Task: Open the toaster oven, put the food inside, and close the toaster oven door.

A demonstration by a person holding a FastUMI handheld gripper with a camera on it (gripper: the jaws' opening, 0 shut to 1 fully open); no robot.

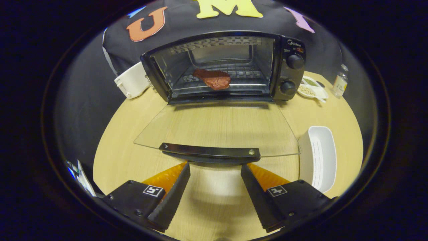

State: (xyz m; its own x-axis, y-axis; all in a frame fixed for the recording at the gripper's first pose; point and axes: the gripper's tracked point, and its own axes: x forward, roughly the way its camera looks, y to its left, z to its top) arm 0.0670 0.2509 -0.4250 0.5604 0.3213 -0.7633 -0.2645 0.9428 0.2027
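A black toaster oven (284,63) stands at the back of the round wooden table (117,157). Its glass door (220,129) lies folded down flat towards me, with the black handle (210,151) along its near edge. A reddish-brown slab of food (213,78) rests on the wire rack inside the oven. My gripper (215,169) is open, with nothing between its fingers. Both fingertips (183,170) sit just below the door handle, and their very ends pass under it. I cannot tell whether they touch it.
An empty white tray (319,157) lies on the table right of the door. A white box (132,80) stands left of the oven. Right of the oven are small dishes (312,88) and a bottle (340,85).
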